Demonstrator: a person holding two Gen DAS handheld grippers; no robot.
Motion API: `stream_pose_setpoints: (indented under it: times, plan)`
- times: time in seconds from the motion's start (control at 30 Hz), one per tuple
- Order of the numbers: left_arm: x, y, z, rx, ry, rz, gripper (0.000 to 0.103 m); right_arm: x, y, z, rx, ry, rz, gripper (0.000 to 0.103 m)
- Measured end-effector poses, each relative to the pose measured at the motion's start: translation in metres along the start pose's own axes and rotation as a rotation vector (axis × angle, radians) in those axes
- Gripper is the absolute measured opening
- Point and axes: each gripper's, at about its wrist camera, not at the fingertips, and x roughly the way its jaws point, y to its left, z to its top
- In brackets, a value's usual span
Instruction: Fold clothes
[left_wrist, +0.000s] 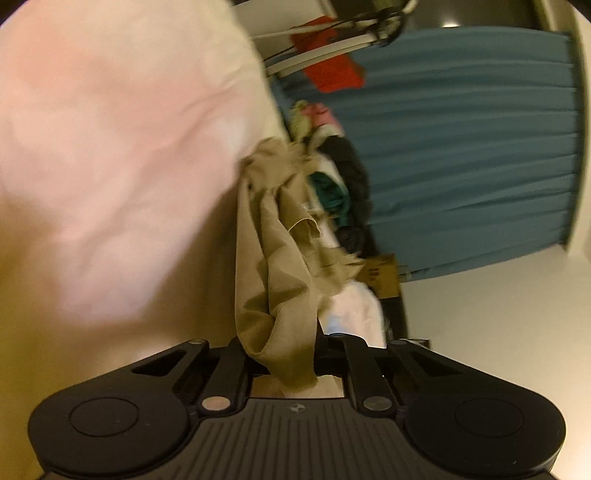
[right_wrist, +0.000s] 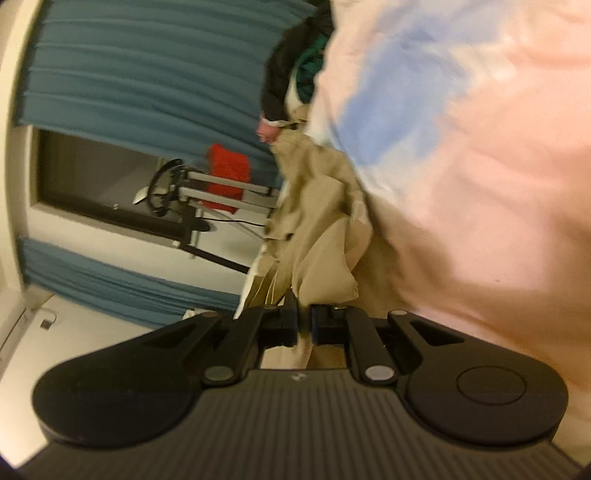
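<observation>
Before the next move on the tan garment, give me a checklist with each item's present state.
1. Left gripper shut on the tan garment: ok.
2. Right gripper shut on the same tan cloth: ok.
3. Garment free of the clothes pile: cannot tell, they overlap.
4. Garment spread flat between the grips: not ok, it hangs bunched.
5. Pink bedding smooth for laying down: cannot tell, blurred.

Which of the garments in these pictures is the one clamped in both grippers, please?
The beige garment: its fabric runs into the left gripper and right gripper. The dark and teal clothes lie loose in the pile.
</observation>
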Motion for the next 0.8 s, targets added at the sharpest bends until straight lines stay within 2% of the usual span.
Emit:
stream_pose_setpoints:
  times: [0.2,0.37,0.5,0.63,0.73,0.8]
  plan:
    - [-0.063,-0.044,-0.018,0.075,-0.05,0.012,0.01,-0.048,0.042,-0.015,-0.103,0.008,0.031,0.01]
    - [-0.134,-0.062,-0.06,0.119,-0.021,0.079,0.01,-0.121,0.047,-0.047,-0.112,0.029,0.037,0.01]
    - [-0.185,-0.059,-0.088,0.083,-0.005,0.088,0.01,-0.172,0.04,-0.076,-0.103,-0.005,0.05,0.01]
    - [-0.193,-0.054,-0.095,0.046,0.001,0.104,0.011,-0.181,0.033,-0.084,-0.057,-0.035,0.03,0.01]
    - [-0.185,-0.058,-0.086,0.057,-0.011,0.135,0.013,-0.164,0.038,-0.075,-0.053,-0.038,0.01,0.01]
    - [-0.167,-0.067,-0.075,0.089,-0.038,0.171,0.014,-0.142,0.045,-0.064,-0.06,-0.043,-0.002,0.01]
